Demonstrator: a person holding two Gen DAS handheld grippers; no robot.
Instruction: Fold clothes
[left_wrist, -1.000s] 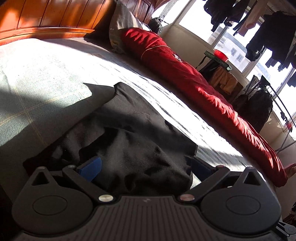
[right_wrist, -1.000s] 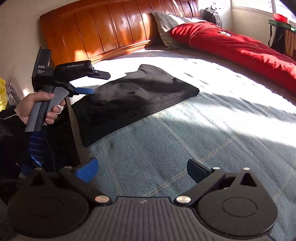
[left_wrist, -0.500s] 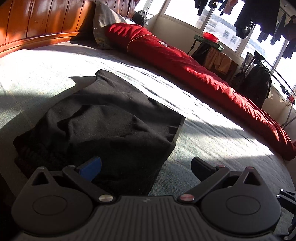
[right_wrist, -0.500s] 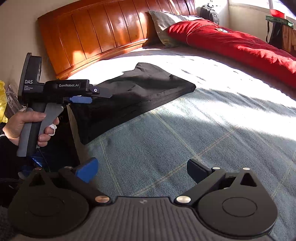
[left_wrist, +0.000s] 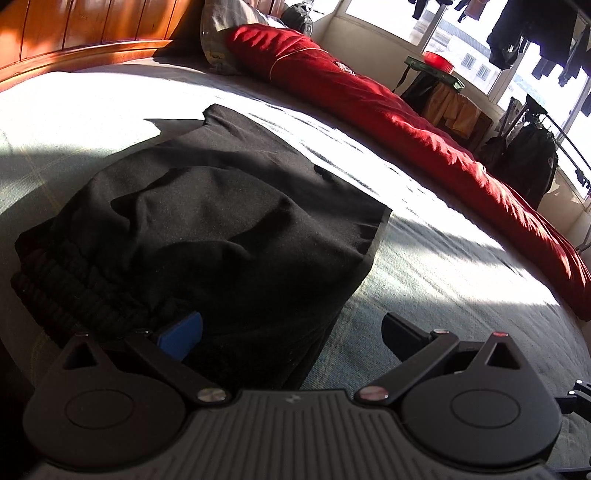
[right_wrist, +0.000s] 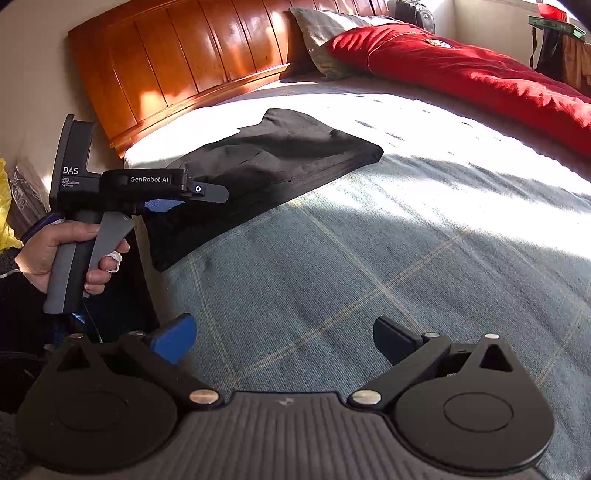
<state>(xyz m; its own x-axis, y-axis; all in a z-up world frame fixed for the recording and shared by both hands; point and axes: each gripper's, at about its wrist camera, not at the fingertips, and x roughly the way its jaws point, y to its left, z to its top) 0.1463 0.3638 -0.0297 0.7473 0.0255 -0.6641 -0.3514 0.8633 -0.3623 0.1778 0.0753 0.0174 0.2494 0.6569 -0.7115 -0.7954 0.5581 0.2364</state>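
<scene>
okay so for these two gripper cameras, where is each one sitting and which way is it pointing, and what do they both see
Left wrist: rides on the left gripper, low over the near end of the black garment, facing along the bed toward the windows; only its own open fingers show.
Right wrist: rides on the right gripper, above bare bedspread, facing the wooden headboard; shows its open fingers, plus the person's hand holding the left gripper.
Shared: the garment, the red duvet, the pillow, the headboard.
</scene>
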